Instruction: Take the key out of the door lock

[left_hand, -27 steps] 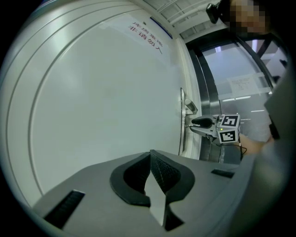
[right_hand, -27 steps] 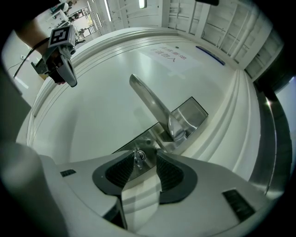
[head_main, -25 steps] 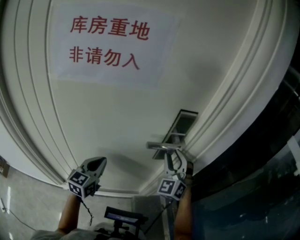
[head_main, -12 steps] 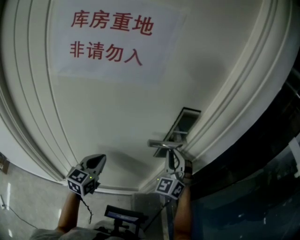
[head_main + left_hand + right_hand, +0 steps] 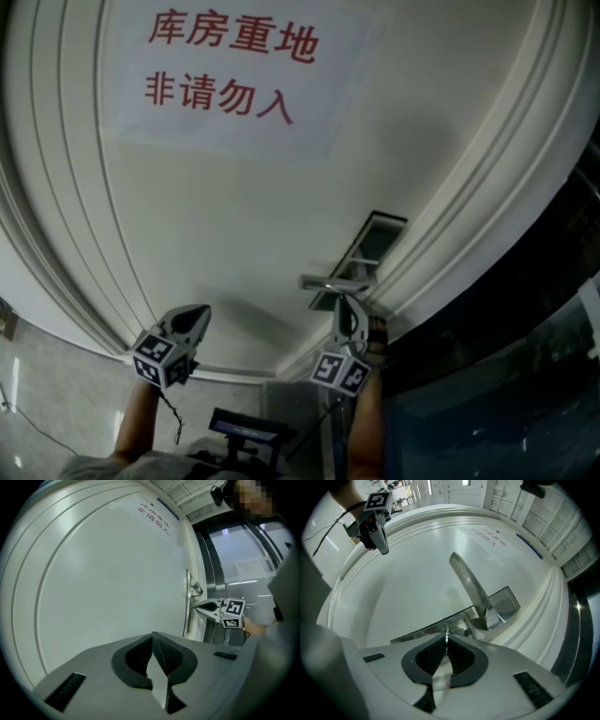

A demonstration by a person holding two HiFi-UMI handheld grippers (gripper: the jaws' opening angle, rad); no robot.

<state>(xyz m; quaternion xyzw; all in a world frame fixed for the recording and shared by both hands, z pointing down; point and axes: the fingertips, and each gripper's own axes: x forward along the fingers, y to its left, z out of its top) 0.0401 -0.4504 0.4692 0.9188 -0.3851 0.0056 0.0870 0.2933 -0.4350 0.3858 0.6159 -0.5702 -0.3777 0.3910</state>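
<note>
- Right gripper (image 5: 343,306) looks pinched narrower than a second ago and sits tucked in at 6 o'clock of the handle (image 5: 330,281). Left gripper (image 5: 200,315) has barely budged. The sign (image 5: 230,75) slid a touch down-right, so I'd guess the head tipped a bit.
- Right jaws are clamped on the key (image 5: 446,634), a thin silver sliver showing edge-on right at the tips. The key's nose meets the lock (image 5: 429,625), so I'd say it's not out yet. How deep it sits, I can't tell.
- Left jaws are pressed together with nothing in them, parked at 9 o'clock of the right one, off the door (image 5: 234,216).
- What could bite: the grip is only on a skinny edge at the very tips, so a hard tug could let the key slip free. Pulling off-axis would likely bind it in the cylinder. And if it isn't turned to its release position, it just won't come.
- The handle hangs right over the jaws too, so lifting while backing off could knock it.
- View stuff: only the right gripper view shows the key at all; from the head it's buried behind the gripper. The left gripper view gives a side look at the right gripper nosed up to the door's edge, which neither of the others shows.
</note>
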